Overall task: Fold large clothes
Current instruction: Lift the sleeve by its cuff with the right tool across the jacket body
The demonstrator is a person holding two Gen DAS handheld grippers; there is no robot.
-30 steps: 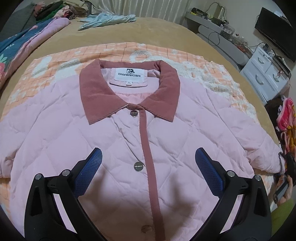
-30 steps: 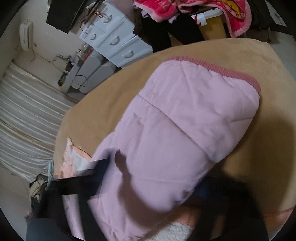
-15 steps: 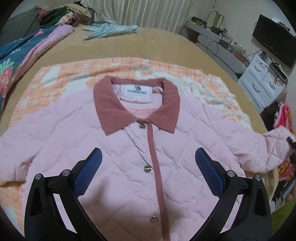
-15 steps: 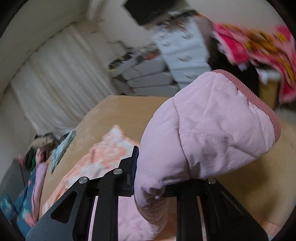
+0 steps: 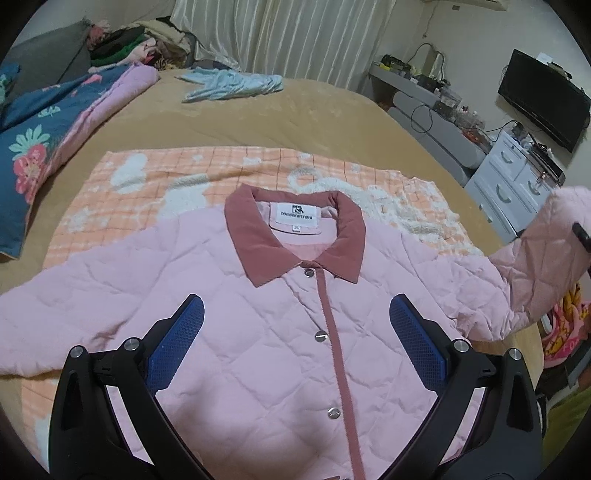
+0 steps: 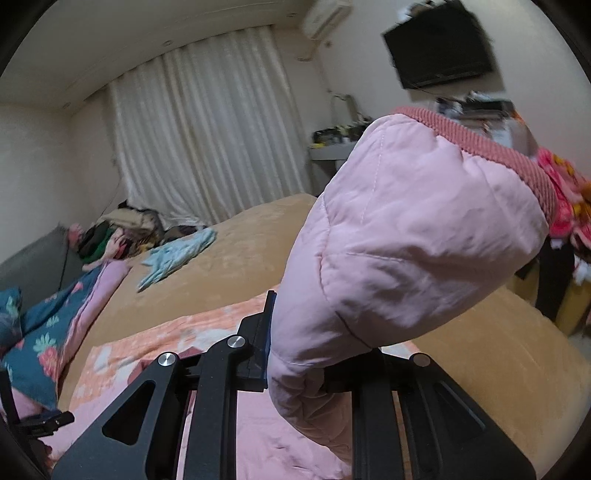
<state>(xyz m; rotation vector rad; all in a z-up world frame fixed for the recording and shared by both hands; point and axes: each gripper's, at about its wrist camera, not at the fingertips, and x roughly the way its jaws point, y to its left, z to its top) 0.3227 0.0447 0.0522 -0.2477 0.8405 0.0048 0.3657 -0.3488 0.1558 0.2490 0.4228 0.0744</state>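
**Right claw lifts a jacket sleeve off the bed**

At the far left of the left wrist view a floral quilt (image 5: 44, 140) lies bunched along the edge of the bed (image 5: 314, 114), with a heap of clothes (image 5: 122, 48) behind it near the curtain (image 5: 288, 33). A light blue garment (image 5: 232, 83) lies loose on the tan bedcover further in.

In the middle, the pink quilted jacket (image 5: 258, 332) lies face up and snapped shut on an orange checked blanket (image 5: 177, 173), its rust-coloured collar (image 5: 295, 236) pointing away from the camera and its white label showing. Its left sleeve lies flat, running out to the left edge. The left claw (image 5: 295, 339) hovers over the jacket's chest with its blue-padded fingers (image 5: 177, 339) wide apart and nothing between them.

To the right, the other sleeve (image 6: 406, 240) is raised off the bed, bending upward from the shoulder. The right claw (image 6: 306, 354) is clamped tight on it below the cuff (image 6: 509, 155); the ribbed cuff end flops forward above the fingers. Beyond it stand white drawers (image 5: 517, 184) and a dark screen (image 5: 543, 96) on the wall.
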